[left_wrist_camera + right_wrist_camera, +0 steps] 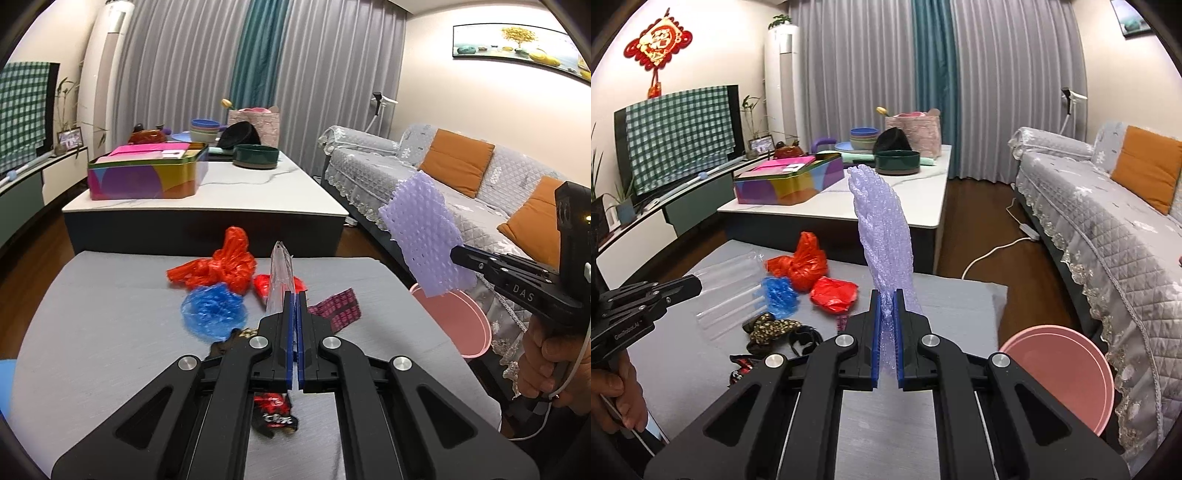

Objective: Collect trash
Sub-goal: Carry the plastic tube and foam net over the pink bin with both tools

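My left gripper (295, 293) is shut on a clear plastic wrapper (280, 273), held above the grey table (110, 332). It shows from the side in the right wrist view (696, 284), with the clear wrapper (731, 291) spread beyond it. My right gripper (886, 293) is shut on a purple foam net sheet (884, 229). In the left wrist view that right gripper (456, 253) holds the purple sheet (424, 236) above the pink bin (458, 325). On the table lie an orange bag (221, 264), a blue bag (212, 308), a red wrapper (834, 293) and a maroon wrapper (338, 308).
The pink bin (1067, 369) stands on the floor right of the table. A white coffee table (923, 199) with a colourful tin (790, 181) and bowls is behind. A grey sofa (1108, 221) runs along the right. Dark patterned wrappers (772, 328) lie near me.
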A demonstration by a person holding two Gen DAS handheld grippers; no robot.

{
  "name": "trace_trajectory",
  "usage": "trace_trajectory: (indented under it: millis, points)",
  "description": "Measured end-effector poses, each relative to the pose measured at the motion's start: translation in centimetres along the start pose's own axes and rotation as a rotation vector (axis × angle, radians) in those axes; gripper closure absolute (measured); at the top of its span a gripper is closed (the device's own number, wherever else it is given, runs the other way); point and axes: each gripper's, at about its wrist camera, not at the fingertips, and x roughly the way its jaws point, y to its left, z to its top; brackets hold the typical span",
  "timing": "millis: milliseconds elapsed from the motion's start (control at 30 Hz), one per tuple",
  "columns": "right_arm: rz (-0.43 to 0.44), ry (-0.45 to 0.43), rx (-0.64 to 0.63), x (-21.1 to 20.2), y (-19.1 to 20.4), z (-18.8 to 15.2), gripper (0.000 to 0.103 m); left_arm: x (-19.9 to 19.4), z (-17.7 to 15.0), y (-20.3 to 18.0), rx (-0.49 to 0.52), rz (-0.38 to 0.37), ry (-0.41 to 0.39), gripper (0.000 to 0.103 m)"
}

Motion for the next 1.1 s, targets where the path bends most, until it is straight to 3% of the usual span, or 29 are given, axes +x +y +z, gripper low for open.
trace_trajectory:
  millis: [567, 1100]
  points:
    - [-0.120, -0.009, 0.075, -2.0, -5.4, -0.7, 0.096, 2.4, 0.8, -4.4, 0.044, -0.072, 0.009, 0.102]
    - [-0.251, -0.042, 0.140, -5.8, -13.0, -1.8, 0.096, 5.8, 2.3, -12.5, 0.114, -0.178, 0.031, 0.102]
